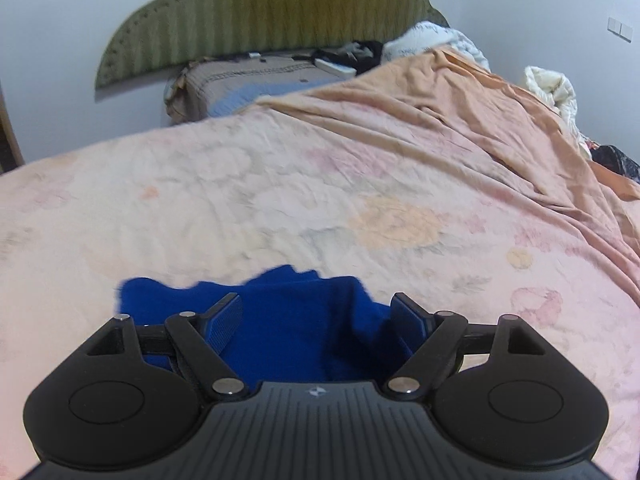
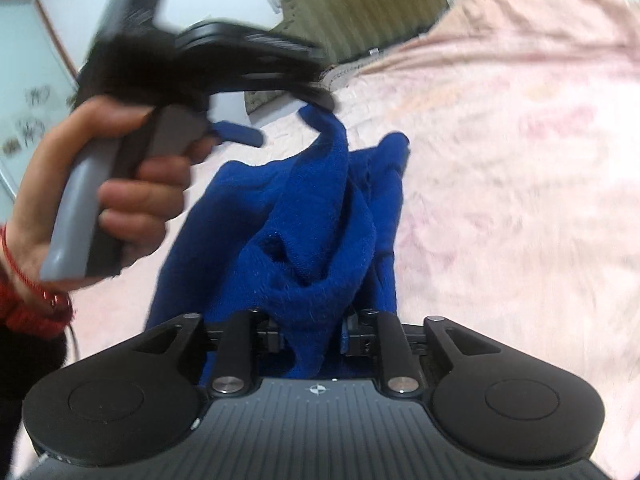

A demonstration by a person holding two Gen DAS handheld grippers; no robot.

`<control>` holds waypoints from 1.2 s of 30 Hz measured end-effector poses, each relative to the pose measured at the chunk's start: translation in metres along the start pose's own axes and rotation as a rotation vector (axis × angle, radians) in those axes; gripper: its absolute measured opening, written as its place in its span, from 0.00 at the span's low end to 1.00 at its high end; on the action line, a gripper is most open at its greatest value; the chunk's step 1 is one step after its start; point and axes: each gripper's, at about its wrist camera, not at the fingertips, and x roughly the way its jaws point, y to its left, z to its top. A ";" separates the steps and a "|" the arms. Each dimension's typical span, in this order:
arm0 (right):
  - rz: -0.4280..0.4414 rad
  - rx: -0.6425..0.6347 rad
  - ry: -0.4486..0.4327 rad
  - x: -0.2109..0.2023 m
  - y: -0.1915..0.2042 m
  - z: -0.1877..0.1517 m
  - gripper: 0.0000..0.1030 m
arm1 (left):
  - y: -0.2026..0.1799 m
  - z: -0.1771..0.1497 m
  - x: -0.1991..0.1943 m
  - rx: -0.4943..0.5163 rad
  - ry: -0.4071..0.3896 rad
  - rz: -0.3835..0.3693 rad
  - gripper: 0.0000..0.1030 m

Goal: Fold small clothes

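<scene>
A small blue knitted garment (image 2: 304, 216) hangs bunched above the pink bedspread (image 2: 520, 160). My right gripper (image 2: 310, 334) is shut on its near edge. In the left wrist view my left gripper (image 1: 316, 312) stands wide open with the blue garment (image 1: 288, 336) lying between and under its pads (image 1: 226, 320). In the right wrist view the left gripper's body (image 2: 208, 52), held by a hand (image 2: 120, 184), is blurred above the garment's far tip, which touches one finger; whether it is held there is unclear.
A pink floral bedspread (image 1: 280, 200) covers the bed. An orange blanket (image 1: 480, 120) lies rumpled on the right. A green headboard (image 1: 280, 8), a brown pillow (image 1: 248, 84) and dark clothes (image 1: 360, 54) are at the far end.
</scene>
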 end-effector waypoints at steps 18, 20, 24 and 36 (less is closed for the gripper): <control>0.126 0.292 0.047 -0.007 -0.043 0.002 0.13 | 0.068 -0.090 -0.061 -0.027 0.021 0.119 0.80; 0.158 0.334 0.057 -0.003 -0.047 0.000 0.13 | 0.068 -0.103 -0.065 -0.010 0.027 0.129 0.80; 0.169 0.344 0.082 0.000 -0.047 -0.003 0.12 | 0.076 -0.119 -0.063 -0.032 0.057 0.114 0.80; 0.021 -0.035 0.065 -0.021 -0.023 0.020 0.78 | 0.109 -0.153 -0.069 -0.183 0.093 -0.183 0.81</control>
